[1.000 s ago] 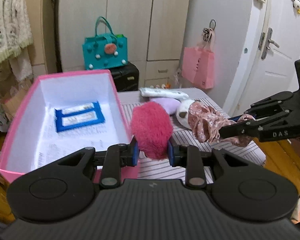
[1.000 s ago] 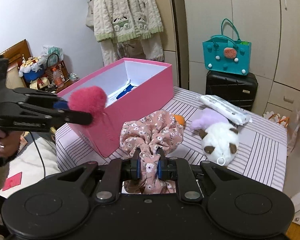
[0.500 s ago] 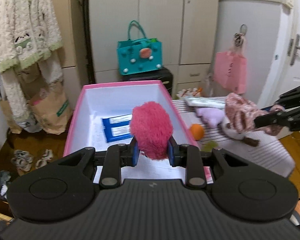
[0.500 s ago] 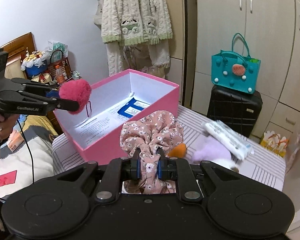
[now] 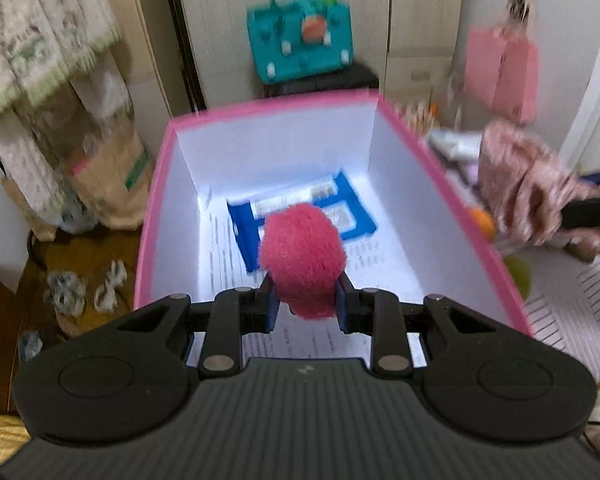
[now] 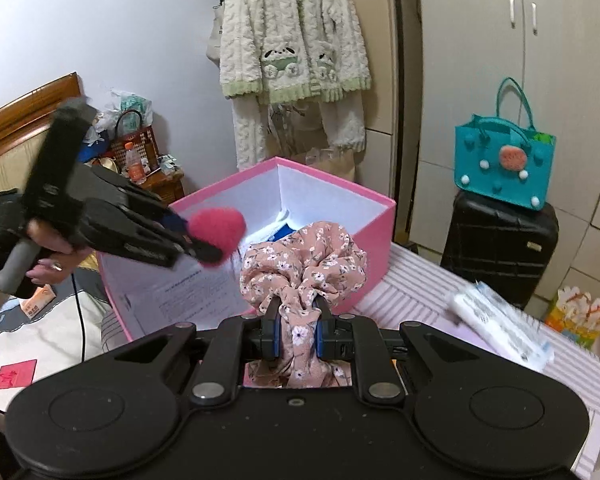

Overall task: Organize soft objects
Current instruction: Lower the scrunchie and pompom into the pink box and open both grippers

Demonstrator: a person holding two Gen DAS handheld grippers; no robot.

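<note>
Left wrist view: left gripper (image 5: 305, 307) jaws clamped on pink pompom (image 5: 302, 261) above pink box (image 5: 260, 110); right gripper (image 6: 296, 338) jaws clamped on floral scrunchie (image 6: 304, 264); fluff may snag on release.

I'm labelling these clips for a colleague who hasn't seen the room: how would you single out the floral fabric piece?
Find the open pink box on the striped table. Just in front of its near corner, the right gripper is shut on the floral scrunchie, a ruffled bunch of dusty-pink cloth. Its small white flowers set it apart from the plain fuzzy red pompom in the left gripper.
</note>
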